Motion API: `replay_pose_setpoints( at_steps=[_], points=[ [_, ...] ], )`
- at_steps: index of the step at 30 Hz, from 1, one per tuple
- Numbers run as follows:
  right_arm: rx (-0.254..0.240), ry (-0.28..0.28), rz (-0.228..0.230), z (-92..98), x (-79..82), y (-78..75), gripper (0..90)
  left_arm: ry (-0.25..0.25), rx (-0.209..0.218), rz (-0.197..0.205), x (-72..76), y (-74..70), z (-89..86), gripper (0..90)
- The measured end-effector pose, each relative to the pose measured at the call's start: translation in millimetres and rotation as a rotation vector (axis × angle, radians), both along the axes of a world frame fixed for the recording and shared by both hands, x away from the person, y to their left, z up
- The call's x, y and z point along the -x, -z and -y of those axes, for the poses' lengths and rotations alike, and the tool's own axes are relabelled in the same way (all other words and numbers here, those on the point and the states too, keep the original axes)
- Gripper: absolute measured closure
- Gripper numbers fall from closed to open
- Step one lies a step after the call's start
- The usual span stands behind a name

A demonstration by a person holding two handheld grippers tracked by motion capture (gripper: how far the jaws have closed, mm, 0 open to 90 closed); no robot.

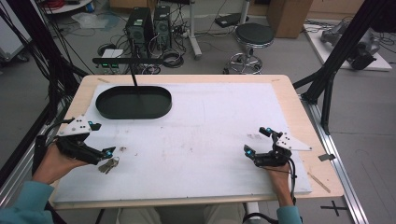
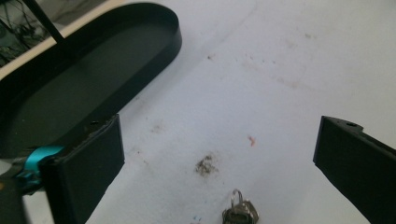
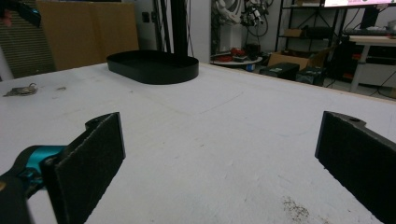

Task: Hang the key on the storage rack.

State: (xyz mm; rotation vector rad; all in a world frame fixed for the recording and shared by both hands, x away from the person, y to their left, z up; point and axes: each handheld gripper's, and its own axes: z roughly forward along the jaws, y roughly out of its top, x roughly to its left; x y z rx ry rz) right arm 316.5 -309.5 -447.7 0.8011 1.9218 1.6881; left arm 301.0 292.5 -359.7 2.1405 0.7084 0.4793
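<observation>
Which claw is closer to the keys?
Left. The left claw is open right over the keys, which lie on the table between its jaws. The right claw is far across the table, also open.

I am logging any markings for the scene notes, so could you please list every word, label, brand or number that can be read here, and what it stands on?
No readable text in any of the views.
The keys by the left gripper: any stamping is too small to read.
The black oval tray and the right gripper: no lettering shows.
The computer towers on the floor: too small to read.
</observation>
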Motion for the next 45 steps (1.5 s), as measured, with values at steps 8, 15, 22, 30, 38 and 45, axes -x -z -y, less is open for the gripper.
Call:
replay_pose_setpoints(
  at_steps=[8,15,22,30,38,45],
  points=[
    [-0.001,0.002,-0.002,0.0,0.1,0.0,0.6,0.071,-0.097,-0.067,-8.0,-2.5,4.5,10.3],
    [0.000,0.001,0.000,0.0,0.0,0.0,0.7,0.128,-0.155,-0.115,-13.9,3.3,9.1,14.5],
    [0.003,0.004,0.003,-0.3,0.0,0.0,0.7,0.160,-0.184,-0.162,-19.0,11.7,10.4,20.6],
    [0.002,0.004,0.003,-0.3,0.0,0.0,0.7,0.196,-0.238,-0.232,-25.0,20.5,14.7,26.0],
    [0.005,0.004,0.009,-0.3,-0.3,0.1,0.7,0.214,-0.327,-0.300,-30.3,24.1,23.0,30.1],
    [0.004,0.002,0.009,-0.3,-0.4,0.0,0.7,0.223,-0.378,-0.359,-35.3,31.6,26.9,35.3]
  ],
)
